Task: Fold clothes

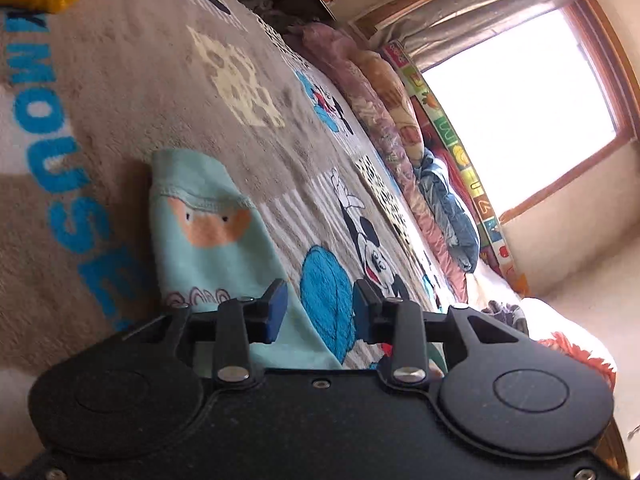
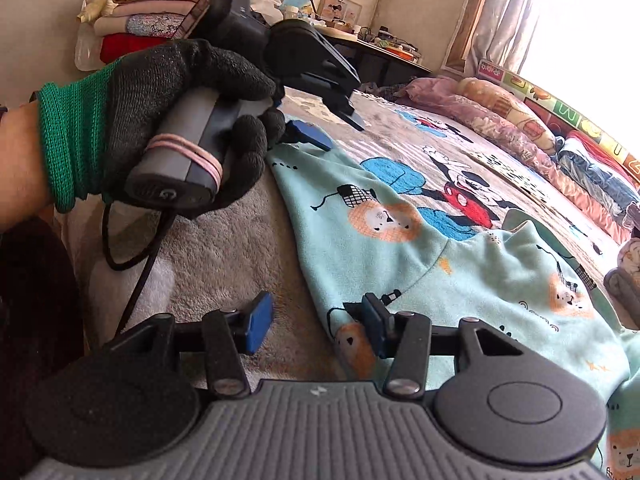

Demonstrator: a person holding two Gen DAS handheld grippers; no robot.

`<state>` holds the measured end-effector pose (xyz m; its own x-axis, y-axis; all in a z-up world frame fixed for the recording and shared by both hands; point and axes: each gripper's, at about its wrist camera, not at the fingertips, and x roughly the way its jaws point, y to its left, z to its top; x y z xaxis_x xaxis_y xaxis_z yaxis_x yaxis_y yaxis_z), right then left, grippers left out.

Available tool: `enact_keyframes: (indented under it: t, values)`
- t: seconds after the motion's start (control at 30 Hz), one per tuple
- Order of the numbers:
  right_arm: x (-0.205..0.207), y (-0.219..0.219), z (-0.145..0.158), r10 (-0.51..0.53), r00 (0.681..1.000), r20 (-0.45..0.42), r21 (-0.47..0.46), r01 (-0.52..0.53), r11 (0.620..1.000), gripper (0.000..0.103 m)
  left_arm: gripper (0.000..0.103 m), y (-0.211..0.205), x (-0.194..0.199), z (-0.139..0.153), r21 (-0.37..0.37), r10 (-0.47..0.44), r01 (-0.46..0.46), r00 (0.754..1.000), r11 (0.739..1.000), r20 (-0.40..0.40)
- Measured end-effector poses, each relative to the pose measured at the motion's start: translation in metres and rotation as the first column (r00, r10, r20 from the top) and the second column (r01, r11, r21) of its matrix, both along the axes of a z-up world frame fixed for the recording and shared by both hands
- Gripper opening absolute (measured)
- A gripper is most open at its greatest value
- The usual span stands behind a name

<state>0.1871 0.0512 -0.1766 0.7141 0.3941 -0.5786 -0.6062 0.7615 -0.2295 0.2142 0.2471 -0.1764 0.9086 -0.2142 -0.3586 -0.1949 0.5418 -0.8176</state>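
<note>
In the left wrist view, the left gripper is seen with its blue-padded jaws apart and nothing held between them. A mint green garment printed with lions is laid on the cartoon blanket just beyond the jaws. Pillows are lined along the far edge of the bed, below the window

In the right wrist view, the right gripper is also held with jaws spread, one pad lying over the garment, the other over the blanket. The left gripper is gripped by a gloved hand near the garment's far corner. Folded clothes are stacked by the wall; no container can be made out
</note>
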Motion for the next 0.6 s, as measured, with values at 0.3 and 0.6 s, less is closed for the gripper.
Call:
enact_keyframes:
  t: [0.3,0.6]
  values:
    - [-0.008,-0.002,0.01,0.013,1.0,-0.028,0.009,-0.012,1.0,0.051,0.027,-0.007,-0.001,-0.004,0.047,-0.106,0.109,0.993,0.993,-0.056]
    - [-0.05,-0.115,0.053,-0.138,0.988,-0.068,0.211,0.15,0.966,0.05,0.063,-0.047,-0.005,0.018,0.123,-0.181,0.174,0.982,0.977,0.048]
